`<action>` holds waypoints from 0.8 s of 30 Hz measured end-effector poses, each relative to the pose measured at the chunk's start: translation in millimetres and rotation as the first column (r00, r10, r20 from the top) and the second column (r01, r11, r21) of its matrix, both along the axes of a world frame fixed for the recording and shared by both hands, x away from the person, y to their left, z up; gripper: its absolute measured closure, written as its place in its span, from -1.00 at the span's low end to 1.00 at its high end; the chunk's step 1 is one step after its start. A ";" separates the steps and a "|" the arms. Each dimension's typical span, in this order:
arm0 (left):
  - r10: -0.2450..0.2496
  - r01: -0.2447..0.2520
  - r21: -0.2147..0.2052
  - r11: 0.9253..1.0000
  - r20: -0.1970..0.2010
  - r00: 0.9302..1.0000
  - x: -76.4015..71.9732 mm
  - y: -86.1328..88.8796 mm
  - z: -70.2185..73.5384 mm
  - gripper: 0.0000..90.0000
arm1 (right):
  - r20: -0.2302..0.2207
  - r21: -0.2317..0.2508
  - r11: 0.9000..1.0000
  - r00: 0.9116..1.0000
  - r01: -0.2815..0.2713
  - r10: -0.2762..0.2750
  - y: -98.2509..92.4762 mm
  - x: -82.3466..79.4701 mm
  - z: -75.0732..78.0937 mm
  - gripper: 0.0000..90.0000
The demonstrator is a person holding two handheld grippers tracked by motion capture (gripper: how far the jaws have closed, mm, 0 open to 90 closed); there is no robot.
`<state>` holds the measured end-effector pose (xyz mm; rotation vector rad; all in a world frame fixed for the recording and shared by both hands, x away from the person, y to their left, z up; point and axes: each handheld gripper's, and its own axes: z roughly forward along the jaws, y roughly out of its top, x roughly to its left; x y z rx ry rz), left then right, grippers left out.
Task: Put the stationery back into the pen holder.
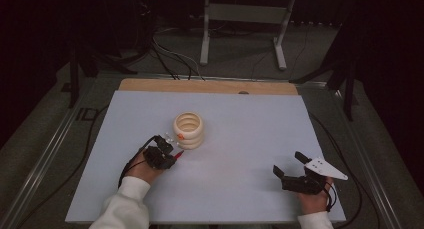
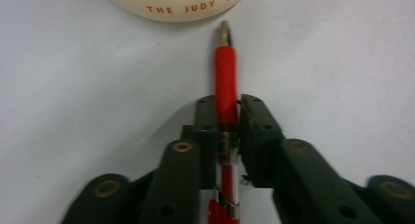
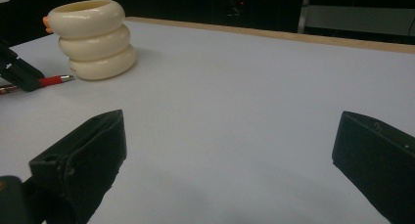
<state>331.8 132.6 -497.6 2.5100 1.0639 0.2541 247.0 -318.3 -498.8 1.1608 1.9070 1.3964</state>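
The fingers (image 2: 211,121) of the left gripper (image 2: 227,117) are drawn in tight on a red pen (image 2: 225,82), pads pressing its barrel from both sides about midway along; the pen lies flat on the tabletop (image 1: 240,139), its pale tip pointing at the cream holder (image 1: 188,130) and stopping just short of that holder's base; the clip end runs back between the jaws. By my judgement the pen is light, stiff and smooth, so it could swivel or slide in a two-point pinch; the present hold on the red section looks sensible, nearer the middle than either end, which should keep it from tipping when raised. The holder is a stack of three rounded rings, open at the top, with something small and orange at its rim; I cannot tell whether anything is inside. It seems light enough to be nudged over by a careless knock. Well to the right of the holder, the right gripper (image 1: 292,168) rests with its fingers (image 3: 80,158) spread wide and nothing between them.
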 end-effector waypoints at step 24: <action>0.020 -0.014 -0.083 0.996 0.076 0.997 -16.6 15.6 19.0 0.79 | 0.001 -0.002 1.000 1.000 0.000 0.000 -0.6 0.5 -0.4 -1.00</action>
